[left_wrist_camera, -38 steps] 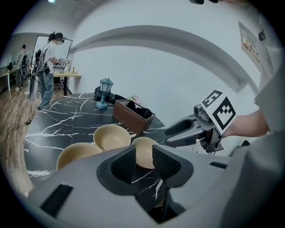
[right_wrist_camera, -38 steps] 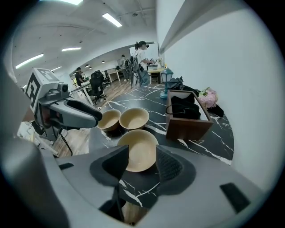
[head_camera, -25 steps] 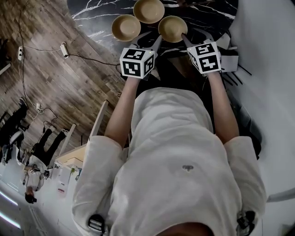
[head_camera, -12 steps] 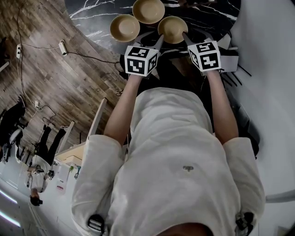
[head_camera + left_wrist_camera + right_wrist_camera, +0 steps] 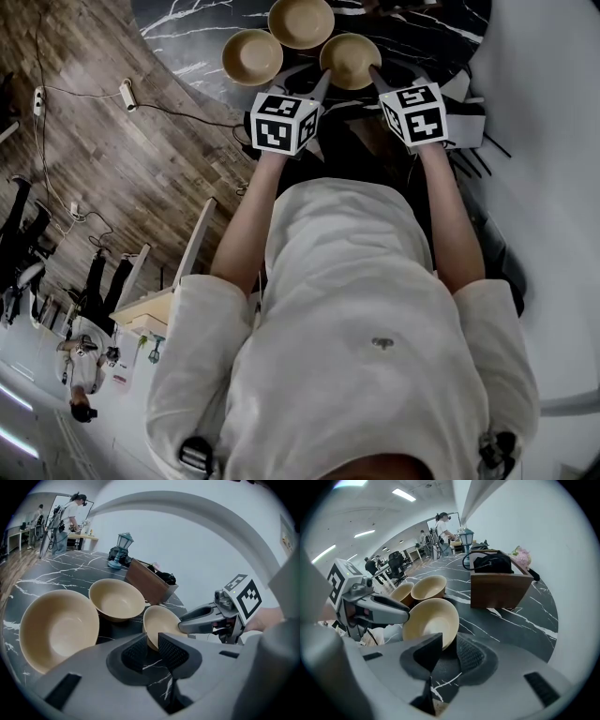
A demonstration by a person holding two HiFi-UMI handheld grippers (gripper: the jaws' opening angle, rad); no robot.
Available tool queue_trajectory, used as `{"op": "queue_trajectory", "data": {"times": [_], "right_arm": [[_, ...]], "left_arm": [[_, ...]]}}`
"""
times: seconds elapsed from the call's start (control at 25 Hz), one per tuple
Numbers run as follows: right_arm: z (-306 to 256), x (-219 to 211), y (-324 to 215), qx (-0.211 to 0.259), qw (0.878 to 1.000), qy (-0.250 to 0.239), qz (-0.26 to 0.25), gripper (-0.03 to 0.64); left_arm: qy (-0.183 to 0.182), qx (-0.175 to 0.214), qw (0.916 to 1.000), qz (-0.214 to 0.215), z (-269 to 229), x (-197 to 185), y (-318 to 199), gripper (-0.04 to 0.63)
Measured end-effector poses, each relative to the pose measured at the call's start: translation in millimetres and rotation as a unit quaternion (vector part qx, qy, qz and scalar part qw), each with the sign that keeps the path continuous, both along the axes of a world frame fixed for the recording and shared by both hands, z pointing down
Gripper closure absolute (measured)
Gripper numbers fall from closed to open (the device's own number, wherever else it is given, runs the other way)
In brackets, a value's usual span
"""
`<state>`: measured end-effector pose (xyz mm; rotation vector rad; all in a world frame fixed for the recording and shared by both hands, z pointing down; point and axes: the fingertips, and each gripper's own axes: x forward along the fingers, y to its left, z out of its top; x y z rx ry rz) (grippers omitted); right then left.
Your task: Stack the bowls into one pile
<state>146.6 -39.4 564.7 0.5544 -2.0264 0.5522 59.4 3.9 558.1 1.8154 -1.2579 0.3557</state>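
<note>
right gripper (image 5: 449, 641) clamped on near bowl (image 5: 349, 58) by its rim, left gripper (image 5: 152, 641) seemingly pinching the opposite edge, at the table (image 5: 187, 23) front beside two other bowls (image 5: 253, 56). lift level, centre over a neighbour, lower gently before releasing.

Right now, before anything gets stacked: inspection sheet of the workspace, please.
Surface: black marble table with white veins.
Job's things: three tan bowls, upright and unstacked: left bowl, back bowl, right bowl.
Clutter: wooden box holding a black bag; lantern; pink flowers.
Grippers: left gripper and right gripper each look closed on the right bowl's rim, on opposite sides.
Cables: cable with a plug block on the wood floor.
Surroundings: person at a desk beyond the table; white wall behind.
</note>
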Motion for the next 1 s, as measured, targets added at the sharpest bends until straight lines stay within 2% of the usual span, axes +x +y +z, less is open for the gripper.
{"op": "queue_trajectory", "data": {"times": [0.4,0.64,1.0], "right_arm": [[-2,2,3,0.001,1.0,-0.002,-0.007,0.526],[-5,4,4,-0.015,1.0,-0.024,0.012,0.545],[-30,-12,-1,-0.001,0.998,-0.058,0.029,0.555]], "left_arm": [[-0.013,-0.004,0.9999,0.001,-2,3,3,0.528],[-0.016,-0.003,0.9999,0.002,-7,2,5,0.54],[-0.03,0.014,0.9994,0.0,-27,-13,5,0.541]]}}
